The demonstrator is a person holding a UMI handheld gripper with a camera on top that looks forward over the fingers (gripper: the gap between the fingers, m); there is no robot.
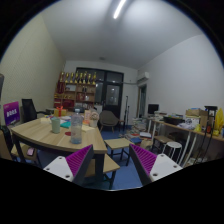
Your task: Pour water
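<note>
**Claw spread wide, far back from the table**

I hold the gripper (113,165) high and well away from the work. Its two fingers stand wide apart with nothing between them; the left magenta pad (80,160) and the right one (144,159) both face bare floor.

Beyond the left finger I see a long wooden table (40,133). Near its closer end stands a tall clear vessel (76,127), possibly a bottle or cup with water, though I cannot tell which. A smaller cup-like thing (56,124) stands just beside it toward the far end, and more small items further along the table top are too small to name. A wooden stool (117,145) stands off the table's near corner, just ahead of the gap between the fingers.

Against the back wall a shelf (78,88) carries rows of coloured items. To the right, beyond the right finger, a white desk (182,127) holds assorted clutter. A ceiling light strip (120,9) glows overhead.
</note>
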